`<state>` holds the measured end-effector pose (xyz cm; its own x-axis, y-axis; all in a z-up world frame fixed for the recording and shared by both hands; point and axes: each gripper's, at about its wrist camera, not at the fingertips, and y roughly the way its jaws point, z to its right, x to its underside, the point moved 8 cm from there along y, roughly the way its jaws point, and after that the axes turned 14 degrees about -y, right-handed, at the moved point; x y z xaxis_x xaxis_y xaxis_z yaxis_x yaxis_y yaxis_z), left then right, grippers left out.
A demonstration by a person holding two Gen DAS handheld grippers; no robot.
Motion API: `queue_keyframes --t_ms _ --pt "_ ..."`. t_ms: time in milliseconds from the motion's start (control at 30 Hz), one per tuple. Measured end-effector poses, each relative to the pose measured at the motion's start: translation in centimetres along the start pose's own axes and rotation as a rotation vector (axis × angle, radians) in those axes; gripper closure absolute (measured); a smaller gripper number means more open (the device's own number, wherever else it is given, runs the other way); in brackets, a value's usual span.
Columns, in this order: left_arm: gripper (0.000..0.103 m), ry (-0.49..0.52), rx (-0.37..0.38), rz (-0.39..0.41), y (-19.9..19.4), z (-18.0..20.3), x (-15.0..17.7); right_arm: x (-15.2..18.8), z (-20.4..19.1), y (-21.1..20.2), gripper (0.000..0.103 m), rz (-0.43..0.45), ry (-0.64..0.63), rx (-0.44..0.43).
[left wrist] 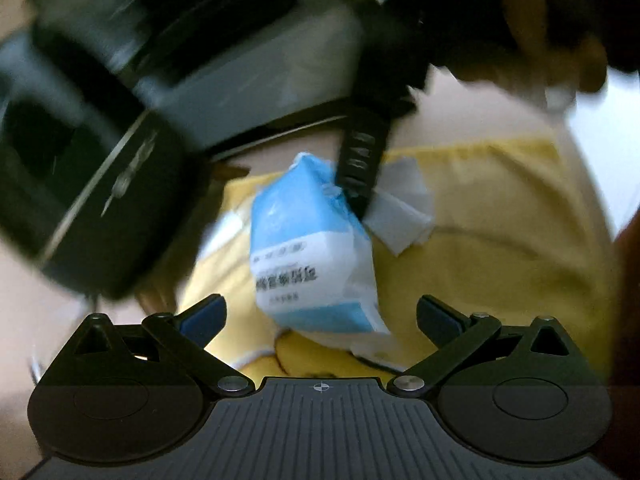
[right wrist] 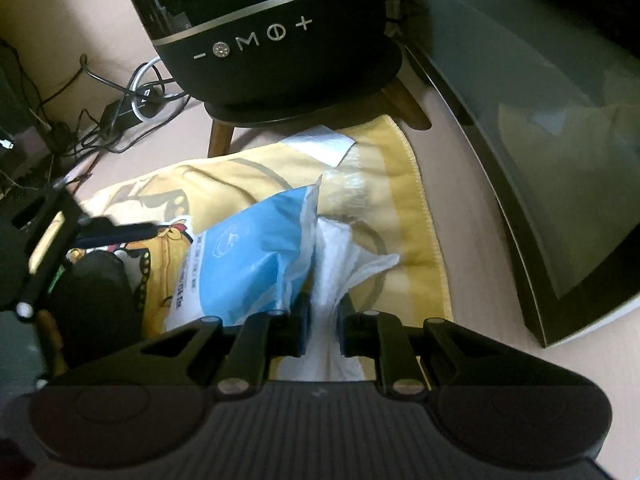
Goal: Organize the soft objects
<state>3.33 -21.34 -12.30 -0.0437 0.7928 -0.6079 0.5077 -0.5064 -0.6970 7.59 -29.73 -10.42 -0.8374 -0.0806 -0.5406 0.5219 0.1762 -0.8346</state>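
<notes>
The right gripper (right wrist: 322, 326) was seen closed on a white tissue (right wrist: 344, 264) drawn from the blue tissue pack (right wrist: 248, 264), which lay at eleven o'clock of the jaws on the yellow towel (right wrist: 404, 184). The left gripper (left wrist: 320, 316) was held wide open and empty, the pack at twelve o'clock. The pack was judged light, soft and crushable, its film slippery, best taken across its middle.

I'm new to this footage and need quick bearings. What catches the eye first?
A blue-and-white tissue pack lies on a yellow cartoon towel, with the right hand-held gripper shut on white tissue pulled from it. The left hand-held gripper hangs open above. Behind stands a black speaker with gold buttons.
</notes>
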Motion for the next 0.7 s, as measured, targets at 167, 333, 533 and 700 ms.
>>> queue_keyframes --t_ms 167,333,533,700 --pt "0.002 -0.052 0.038 0.014 1.2 0.0 -1.0 0.2 0.4 -0.6 0.086 0.019 0.036 -0.010" --pt "0.035 -0.535 0.227 -0.087 1.9 -4.8 -0.9 -0.5 0.3 -1.5 0.085 0.067 0.054 -0.031" --pt "0.035 -1.079 0.531 -0.103 -0.6 -8.6 -0.5 -2.6 -0.6 -3.2 0.085 0.133 0.044 -0.059" --pt "0.034 -1.099 0.451 -0.165 -0.8 -7.4 1.7 -5.3 -2.2 -6.3 0.086 0.245 0.075 -0.201"
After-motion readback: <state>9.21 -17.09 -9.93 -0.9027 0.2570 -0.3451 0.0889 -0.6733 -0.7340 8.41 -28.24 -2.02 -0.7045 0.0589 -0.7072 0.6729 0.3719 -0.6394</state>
